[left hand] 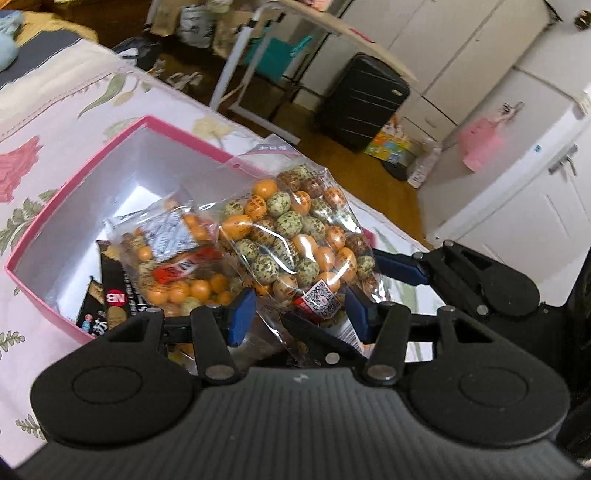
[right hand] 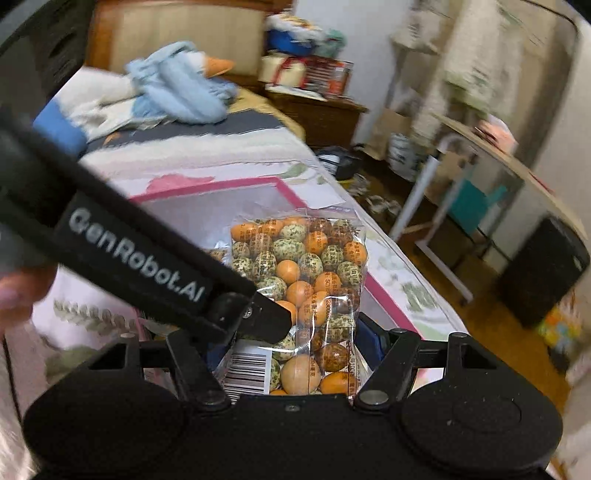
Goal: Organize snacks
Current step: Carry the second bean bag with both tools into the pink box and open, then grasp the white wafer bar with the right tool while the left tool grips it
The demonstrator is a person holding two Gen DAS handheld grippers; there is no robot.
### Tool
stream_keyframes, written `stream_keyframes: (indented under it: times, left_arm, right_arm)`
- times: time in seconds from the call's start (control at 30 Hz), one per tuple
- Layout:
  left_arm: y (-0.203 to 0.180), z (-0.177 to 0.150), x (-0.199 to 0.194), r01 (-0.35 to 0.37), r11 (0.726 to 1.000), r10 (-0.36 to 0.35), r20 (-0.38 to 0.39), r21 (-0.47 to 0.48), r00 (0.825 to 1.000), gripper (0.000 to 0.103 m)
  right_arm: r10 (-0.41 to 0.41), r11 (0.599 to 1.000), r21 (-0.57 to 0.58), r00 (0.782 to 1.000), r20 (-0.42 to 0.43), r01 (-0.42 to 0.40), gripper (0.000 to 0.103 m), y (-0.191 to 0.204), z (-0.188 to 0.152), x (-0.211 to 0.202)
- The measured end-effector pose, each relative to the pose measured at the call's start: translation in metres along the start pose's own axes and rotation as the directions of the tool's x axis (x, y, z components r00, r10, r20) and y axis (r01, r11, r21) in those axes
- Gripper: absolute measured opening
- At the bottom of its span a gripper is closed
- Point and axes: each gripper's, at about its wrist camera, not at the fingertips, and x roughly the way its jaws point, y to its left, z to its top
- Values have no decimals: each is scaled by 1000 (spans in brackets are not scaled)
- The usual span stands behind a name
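A clear bag of orange and green-speckled coated nuts hangs over the near right corner of a pink box with a white inside. My left gripper is shut on the bag's lower end, a blue pad on each side. From the right, a blue finger of my right gripper reaches the bag's edge. In the right wrist view the same bag stands between the fingers of my right gripper, which is shut on it. A left gripper finger crosses in front. Inside the box lie another nut bag and black snack packs.
The box sits on a flowered bedspread near the bed's edge. Beyond the edge are wooden floor, a black suitcase, a white-legged folding table and white cupboards. A blue plush toy lies at the bed's far end.
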Motion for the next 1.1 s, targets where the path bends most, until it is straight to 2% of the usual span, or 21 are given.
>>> stream_keyframes:
  times: [0.1,0.13,0.2,0.4,0.6,0.73,0.83,0.97,1.1]
  left_arm:
    - [-2,0,0,-73,997,72,47,22,996,54]
    - [-4,-1,-1,-88,995,86,58,38,995,54]
    - [-5,-3,-2,-93,994,90,60,56,994,54]
    - [-12,-12,-12,-89,991,85,49,95,995,52]
    - [-41,-27,-42,-53,984,50,24,173,998,52]
    - [-72,-35,-70,2,969,-6,13,248,1000,52]
    - [-101,-45,-89,22,944,-30,18,329,999,52]
    - [-139,-62,-102,61,906,-63,-9,419,998,52]
    - [-175,-81,-96,121,876,-102,-65,467,993,52]
  right_arm:
    - [-49,995,-91,999,16,50,81,4,5,7]
    - [-83,992,-98,996,26,85,81,7,6,5]
    - [-92,993,-75,996,15,93,82,6,7,-1]
    - [-96,992,85,995,-16,97,80,2,-12,-34]
    - [-59,949,303,995,-77,80,75,-15,-39,-93]
    - [-55,889,449,993,-100,94,74,-29,-63,-151]
    - [-83,819,554,987,-138,146,74,-45,-89,-194]
    - [-150,738,623,963,-223,259,74,-66,-128,-236]
    - [-192,633,698,942,-276,334,74,-84,-176,-267]
